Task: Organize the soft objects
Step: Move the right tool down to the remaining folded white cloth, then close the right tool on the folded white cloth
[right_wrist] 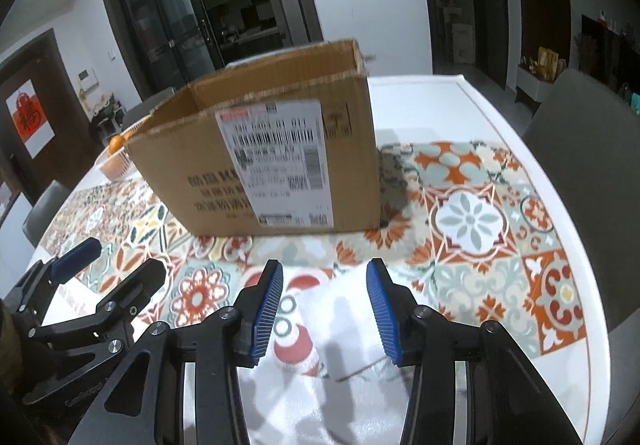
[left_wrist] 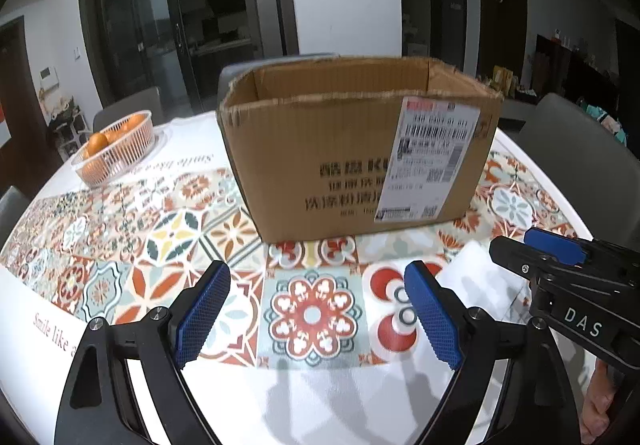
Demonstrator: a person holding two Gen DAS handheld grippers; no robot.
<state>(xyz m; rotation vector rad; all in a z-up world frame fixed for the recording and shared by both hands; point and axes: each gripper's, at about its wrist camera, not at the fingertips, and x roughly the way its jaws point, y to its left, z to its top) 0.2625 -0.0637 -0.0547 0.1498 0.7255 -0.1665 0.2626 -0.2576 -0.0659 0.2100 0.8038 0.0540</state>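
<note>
While both grippers hang empty with jaws parted, the left gripper wide and the right gripper narrower, the white cloth lies flat just ahead between the right jaws and is best pinched at its near edge. Beyond stands the open box; open table is left to its right.

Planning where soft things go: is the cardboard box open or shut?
Open: the cardboard box stands upright, top uncovered, inner walls visible. Contents cannot be seen.
</note>
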